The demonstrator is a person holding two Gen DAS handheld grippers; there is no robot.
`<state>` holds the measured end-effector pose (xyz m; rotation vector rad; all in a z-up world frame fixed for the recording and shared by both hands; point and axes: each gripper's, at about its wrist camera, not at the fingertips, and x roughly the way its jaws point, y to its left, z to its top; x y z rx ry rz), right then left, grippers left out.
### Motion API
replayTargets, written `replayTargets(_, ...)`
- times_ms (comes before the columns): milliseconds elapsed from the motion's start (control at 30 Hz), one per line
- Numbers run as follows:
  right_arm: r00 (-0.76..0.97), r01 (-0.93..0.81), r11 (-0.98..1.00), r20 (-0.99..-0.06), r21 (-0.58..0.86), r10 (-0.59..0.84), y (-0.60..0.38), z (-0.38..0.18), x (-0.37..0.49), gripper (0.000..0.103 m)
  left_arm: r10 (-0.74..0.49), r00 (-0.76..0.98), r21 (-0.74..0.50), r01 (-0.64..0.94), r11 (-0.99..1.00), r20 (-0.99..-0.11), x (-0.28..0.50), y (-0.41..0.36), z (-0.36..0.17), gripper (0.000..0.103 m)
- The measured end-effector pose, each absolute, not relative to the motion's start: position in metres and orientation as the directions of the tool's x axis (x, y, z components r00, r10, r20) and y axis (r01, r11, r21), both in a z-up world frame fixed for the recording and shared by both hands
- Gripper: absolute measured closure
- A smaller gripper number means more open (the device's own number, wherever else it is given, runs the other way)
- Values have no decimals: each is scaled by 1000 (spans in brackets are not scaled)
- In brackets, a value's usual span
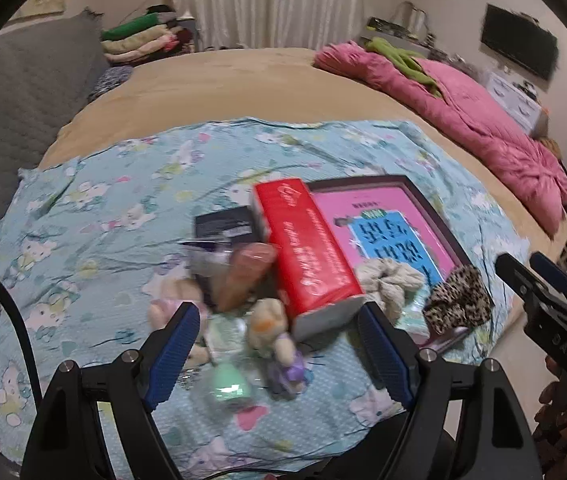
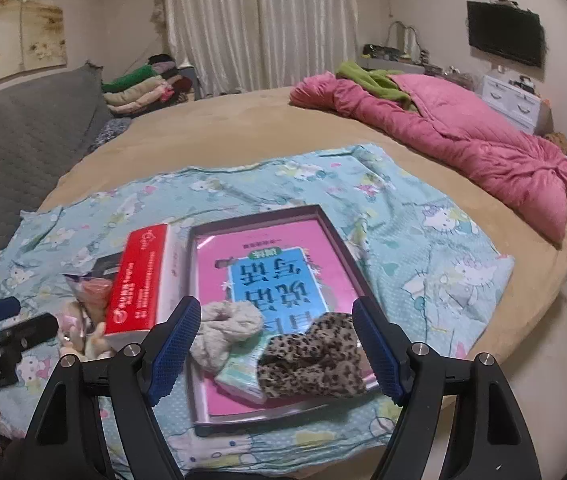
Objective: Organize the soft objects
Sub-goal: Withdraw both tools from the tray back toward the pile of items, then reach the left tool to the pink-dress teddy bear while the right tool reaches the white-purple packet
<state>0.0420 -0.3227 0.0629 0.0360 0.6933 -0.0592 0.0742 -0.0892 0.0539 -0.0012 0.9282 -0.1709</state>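
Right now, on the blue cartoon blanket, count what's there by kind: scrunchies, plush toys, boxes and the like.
Scrunchies: 2, a cream scrunchie and a leopard scrunchie
Plush toys: 2, a duck plush and a pale plush, blurred
Boxes: 2, a red box and a dark box
Framed pink tray: 1
Total: 7; a few small blurred packets left uncounted.

A large round bed with a tan cover fills the room. At its two o'clock edge lies a rumpled pink quilt with a green garment on top. A grey quilted headboard curves along nine o'clock. Folded clothes are stacked at eleven o'clock, before white curtains at twelve. A dark television hangs on the wall at one o'clock, above a white drawer unit.
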Motion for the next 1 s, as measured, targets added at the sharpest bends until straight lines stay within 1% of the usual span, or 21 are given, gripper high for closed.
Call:
replayTargets(433, 787, -29, 1000, -616, -10, 17, -281, 80, 33, 24, -76, 625, -94, 4, 996, -777, 69, -20, 68, 22)
replayTargets(567, 790, -70, 997, -612, -25, 40, -265, 84, 31, 24, -60, 620, -101, -31, 994, -782, 69, -3, 65, 22)
replayTargets(700, 788, -104, 993, -614, -49, 52, -249, 84, 29, 24, -100, 605, -161, -47, 986, -790, 69, 13, 60, 21)
replayTargets(1000, 775, -159, 984, -628, -80, 74, -227, 81, 31, 24, -55, 597, -144, -102, 984, -800, 72, 40, 42, 21)
